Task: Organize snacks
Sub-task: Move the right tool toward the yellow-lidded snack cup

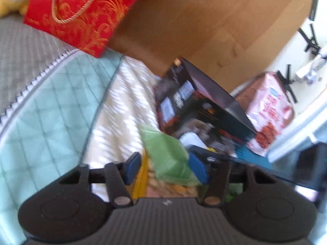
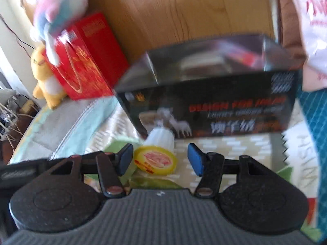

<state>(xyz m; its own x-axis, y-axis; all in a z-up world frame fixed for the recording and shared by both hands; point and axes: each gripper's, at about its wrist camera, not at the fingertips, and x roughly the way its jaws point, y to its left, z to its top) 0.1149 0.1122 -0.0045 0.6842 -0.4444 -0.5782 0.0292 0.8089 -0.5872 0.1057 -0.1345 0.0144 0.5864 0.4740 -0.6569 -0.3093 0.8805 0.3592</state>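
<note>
In the left wrist view, a green snack bag [image 1: 167, 157] with a yellow edge fills the gap between my left gripper's [image 1: 166, 168] blue pads, which look pressed on it. The right wrist view shows a white tub with a yellow lid [image 2: 156, 159] lying on its side on the patterned blanket [image 2: 224, 149], lid towards me. My right gripper [image 2: 160, 159] straddles the lid. One pad is close beside it and a gap shows at the other. A black printed box [image 2: 214, 106] stands just behind the tub, and it also shows beyond the green bag [image 1: 204, 106].
A red gift bag [image 1: 77, 14] leans on the wooden panel [image 1: 204, 20], with a yellow plush toy [image 2: 45, 81] beside it. A pink snack bag [image 1: 269, 114] stands right of the black box. A white packet [image 2: 302, 153] lies at the right. Both views are blurred.
</note>
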